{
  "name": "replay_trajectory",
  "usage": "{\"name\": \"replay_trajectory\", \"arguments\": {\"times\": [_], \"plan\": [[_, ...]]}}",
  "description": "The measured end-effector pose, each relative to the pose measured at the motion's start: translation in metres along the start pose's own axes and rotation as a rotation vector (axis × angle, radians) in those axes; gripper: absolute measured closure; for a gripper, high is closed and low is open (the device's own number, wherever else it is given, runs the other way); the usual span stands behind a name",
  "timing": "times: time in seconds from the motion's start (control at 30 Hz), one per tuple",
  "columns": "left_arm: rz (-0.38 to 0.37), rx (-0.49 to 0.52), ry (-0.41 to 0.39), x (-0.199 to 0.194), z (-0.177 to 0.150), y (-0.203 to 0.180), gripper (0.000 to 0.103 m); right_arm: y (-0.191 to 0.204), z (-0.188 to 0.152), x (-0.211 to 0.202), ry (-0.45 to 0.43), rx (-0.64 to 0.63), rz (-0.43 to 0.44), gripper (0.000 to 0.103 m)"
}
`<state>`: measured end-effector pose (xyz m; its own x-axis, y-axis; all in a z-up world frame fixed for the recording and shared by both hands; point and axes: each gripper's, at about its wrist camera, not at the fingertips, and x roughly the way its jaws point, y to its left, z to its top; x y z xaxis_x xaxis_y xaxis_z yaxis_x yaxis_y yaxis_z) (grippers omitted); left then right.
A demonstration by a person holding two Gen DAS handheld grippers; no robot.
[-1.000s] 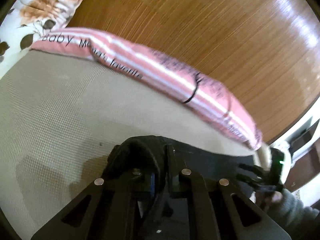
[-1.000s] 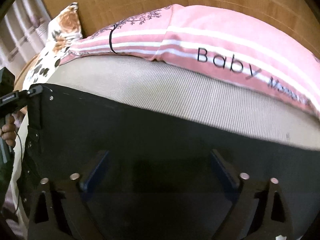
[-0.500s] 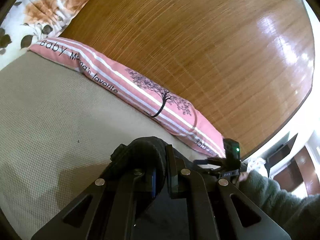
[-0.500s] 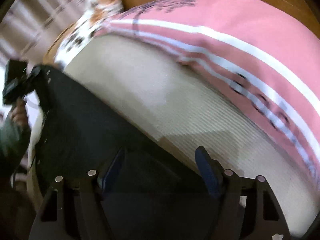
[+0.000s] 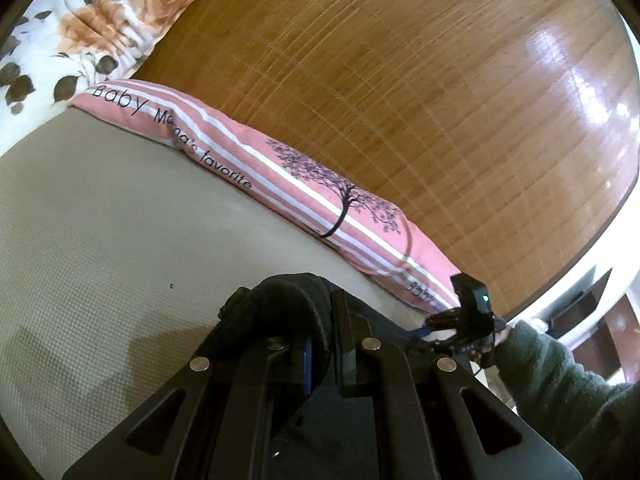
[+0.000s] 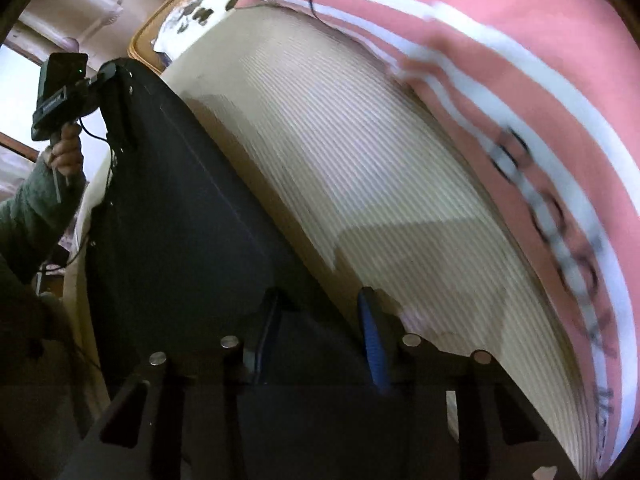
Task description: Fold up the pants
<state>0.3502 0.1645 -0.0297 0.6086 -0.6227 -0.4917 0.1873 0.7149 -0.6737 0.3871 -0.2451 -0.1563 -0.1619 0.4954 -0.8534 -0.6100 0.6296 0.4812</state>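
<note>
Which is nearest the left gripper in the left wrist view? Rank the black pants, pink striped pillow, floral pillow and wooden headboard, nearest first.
1. black pants, bunched between the shut fingers of the left gripper.
2. pink striped pillow, just beyond, across the middle.
3. floral pillow, far upper left.
4. wooden headboard, behind both pillows; too close to call against the floral pillow.

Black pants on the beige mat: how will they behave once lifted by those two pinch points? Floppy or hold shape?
Likely floppy: the pants bunch into a soft wad at the left gripper, which is shut on them. The span probably sags between grips. The right gripper is closing over an edge lying flat on the mat, so the fabric looks thin and probably light.
</note>
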Motion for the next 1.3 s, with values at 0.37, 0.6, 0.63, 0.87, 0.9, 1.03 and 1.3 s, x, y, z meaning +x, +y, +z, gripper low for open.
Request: {"name": "replay_trajectory", "arguments": {"times": [0.37, 0.6, 0.63, 0.87, 0.9, 1.03, 1.3], "plan": [[0.063, 0.020, -0.003, 0.004, 0.000, -0.004, 0.095, -0.001, -0.013, -0.003, -0.028, 0.019, -0.094, 0.081], [0.186, 0.096, 0.017, 0.024, -0.001, -0.005, 0.095, 0.033, -0.020, 0.002, -0.058, 0.040, -0.325, 0.091], [0.205, 0.109, 0.022, 0.026, -0.002, -0.005, 0.095, 0.038, -0.021, 0.003, -0.063, 0.045, -0.357, 0.092], [0.258, 0.216, 0.019, 0.016, -0.004, -0.021, 0.095, 0.089, -0.035, -0.010, -0.113, 0.094, -0.560, 0.096], [0.257, 0.235, 0.018, 0.011, -0.004, -0.025, 0.095, 0.097, -0.039, -0.014, -0.119, 0.097, -0.580, 0.096], [0.238, 0.308, 0.004, -0.012, -0.010, -0.042, 0.095, 0.130, -0.056, -0.033, -0.156, 0.117, -0.636, 0.097], [0.178, 0.411, -0.011, -0.069, -0.045, -0.074, 0.095, 0.200, -0.126, -0.057, -0.236, 0.169, -0.711, 0.097]]}}
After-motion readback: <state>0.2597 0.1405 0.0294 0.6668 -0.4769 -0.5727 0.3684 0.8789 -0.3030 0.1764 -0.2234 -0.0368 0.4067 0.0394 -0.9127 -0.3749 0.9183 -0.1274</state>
